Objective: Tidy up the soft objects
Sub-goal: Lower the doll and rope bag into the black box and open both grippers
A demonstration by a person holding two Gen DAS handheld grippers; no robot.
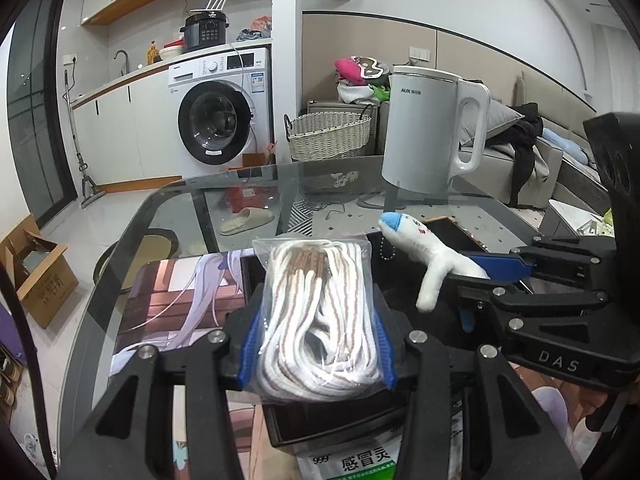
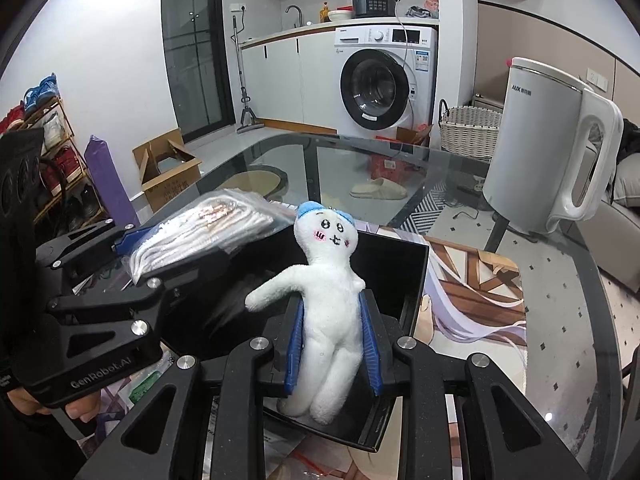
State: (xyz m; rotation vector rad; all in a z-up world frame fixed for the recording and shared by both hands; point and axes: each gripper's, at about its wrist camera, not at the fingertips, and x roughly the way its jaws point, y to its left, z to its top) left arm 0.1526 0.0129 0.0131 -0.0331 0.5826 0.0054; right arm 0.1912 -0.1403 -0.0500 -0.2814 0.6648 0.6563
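Grippers first: the left gripper (image 1: 316, 344) is clenched on a clear bag of white cord (image 1: 318, 320), its blue pads (image 1: 248, 344) pressing the bag's two sides, and the bag is lifted above the front edge of a black box (image 1: 452, 228). Seen from the right wrist, that same left gripper (image 2: 132, 256) comes in from the left with the bag of cord (image 2: 200, 232) sticking out past its fingers, over the box's left side. The right gripper (image 2: 334, 344) grasps a white plush doll (image 2: 328, 312) around the body, between its blue pads (image 2: 296, 344); the doll is upright, with a blue cap and a drawn face, one arm out to the side, and its legs hang down inside the black box (image 2: 400, 272). In the left wrist view the right gripper (image 1: 480, 276) reaches in from the right with the doll (image 1: 424, 256) tilted over the box. The box sits on a printed mat (image 2: 472, 304) on a glass table (image 2: 568, 320). A white kettle (image 2: 548, 160) stands at the table's far right, well apart from the box. Beyond the table are a washing machine (image 2: 384, 84) and a wicker basket (image 2: 468, 128) on the floor.
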